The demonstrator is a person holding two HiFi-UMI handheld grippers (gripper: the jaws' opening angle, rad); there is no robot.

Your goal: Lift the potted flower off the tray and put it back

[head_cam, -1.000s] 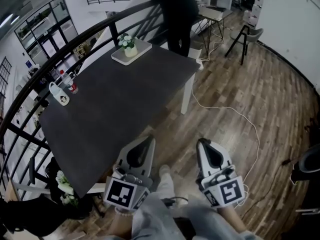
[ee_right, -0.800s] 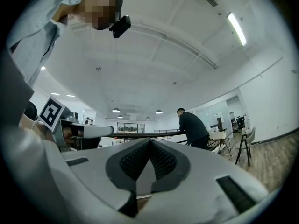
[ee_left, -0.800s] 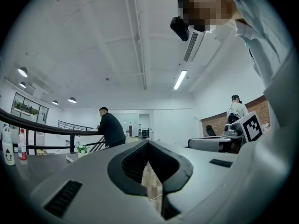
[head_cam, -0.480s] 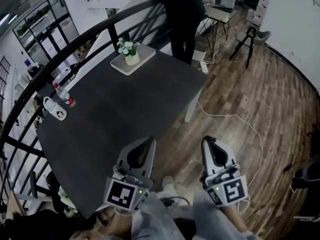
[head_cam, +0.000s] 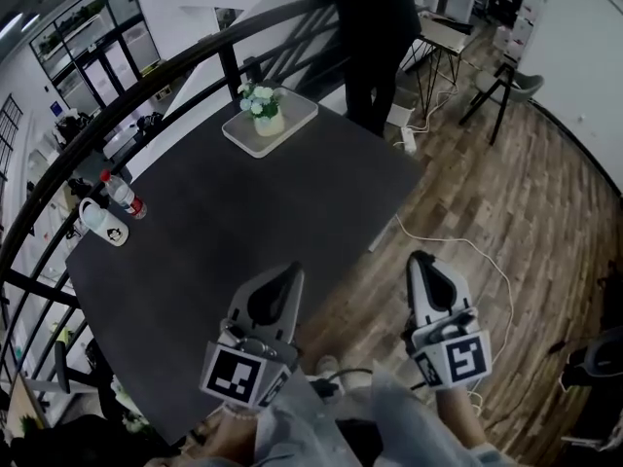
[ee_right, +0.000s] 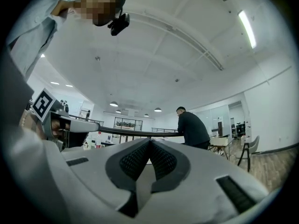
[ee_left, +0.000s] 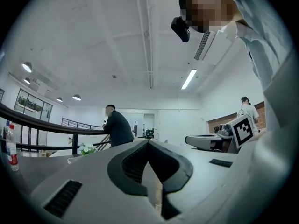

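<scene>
The left tool (head_cam: 285,272) and right tool (head_cam: 421,259) are held pressed together and empty, well apart from the potted flower (head_cam: 265,108), which is seated on the tray (head_cam: 300,120) at the far end of the tabletop (head_cam: 234,212).

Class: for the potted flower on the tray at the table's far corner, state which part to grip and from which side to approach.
Best grip the pale pot below the blooms, jaws level across its round sides. It stands upright on the tray, so come from the near, open side; the railing runs close behind it.
</scene>
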